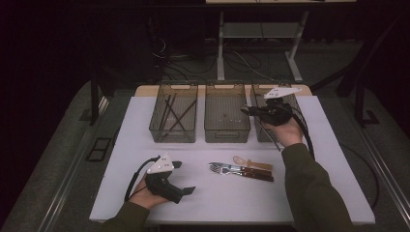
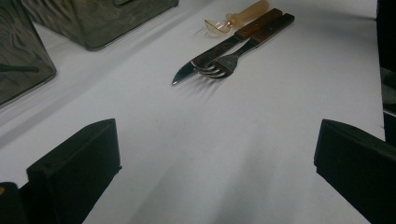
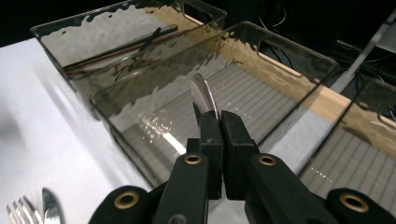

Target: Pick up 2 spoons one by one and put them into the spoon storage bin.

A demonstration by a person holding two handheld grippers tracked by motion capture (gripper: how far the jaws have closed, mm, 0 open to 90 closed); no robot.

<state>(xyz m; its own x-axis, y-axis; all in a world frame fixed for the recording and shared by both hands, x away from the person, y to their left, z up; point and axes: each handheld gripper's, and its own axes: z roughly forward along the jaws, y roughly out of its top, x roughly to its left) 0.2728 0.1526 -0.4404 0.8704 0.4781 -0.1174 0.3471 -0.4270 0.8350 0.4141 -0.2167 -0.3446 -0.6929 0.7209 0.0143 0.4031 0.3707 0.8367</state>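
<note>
Clearly, I was sorting cutlery by kind. My left gripper (image 1: 183,178) rested near the front edge of the table (image 1: 338,145), jaws wide apart and empty, idle so it stayed clear. Left bin (image 1: 173,112) already had dark sticks, probably chopsticks; middle bin (image 1: 226,113) was bare. The knife (image 2: 205,57), fork (image 2: 243,51) and amber spoon (image 2: 233,19) lay side by side ahead of that gripper, waiting. My right gripper (image 1: 246,111) was clamped tight on a metal utensil (image 3: 204,97), a spoon I think, held above the bins between middle and right bin (image 3: 364,154). In the right gripper view its rounded end stuck out past the jaws towards the middle bin, long axis in line with them.
</note>
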